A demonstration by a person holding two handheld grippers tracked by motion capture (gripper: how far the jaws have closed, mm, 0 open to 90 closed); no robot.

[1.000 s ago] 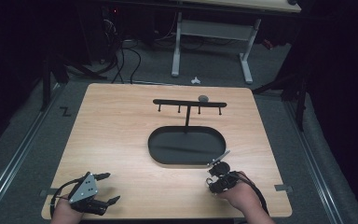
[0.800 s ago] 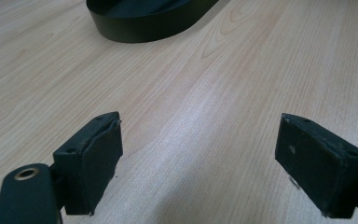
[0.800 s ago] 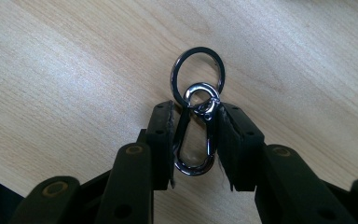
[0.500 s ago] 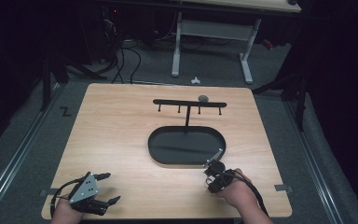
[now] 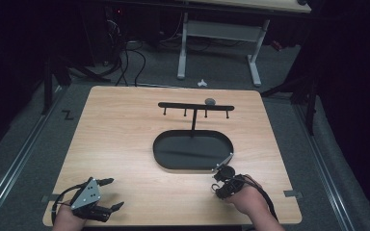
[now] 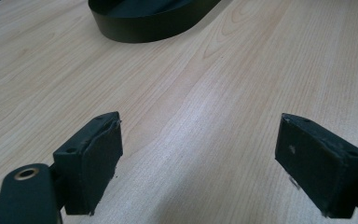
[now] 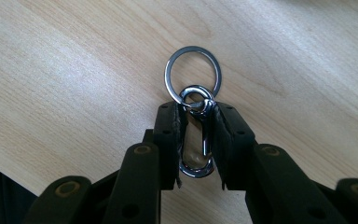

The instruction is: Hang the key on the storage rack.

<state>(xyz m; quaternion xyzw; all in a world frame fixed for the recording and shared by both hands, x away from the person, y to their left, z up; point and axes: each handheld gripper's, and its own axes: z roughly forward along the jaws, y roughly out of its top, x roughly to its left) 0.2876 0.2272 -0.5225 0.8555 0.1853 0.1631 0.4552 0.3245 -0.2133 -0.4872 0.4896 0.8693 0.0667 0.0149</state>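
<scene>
Keyring clasp (image 7: 196,140) pinched in right tool (image 7: 196,109).

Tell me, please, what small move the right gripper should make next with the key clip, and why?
Probably lift it off the table. The right gripper has just closed on the metal clip, its ring lying free ahead, and the hook rack stands beyond the black tray.

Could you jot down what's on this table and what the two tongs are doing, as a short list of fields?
Held item: metal clip with key ring
Right tongs: jaws just closed, now shut on the clip, near the tray's right corner
Left tongs: open, nothing between them, over bare wood
Tray: black oval, mid-table
Rack: black bar with four hooks, on a post rising from the tray
Table: light wood
</scene>
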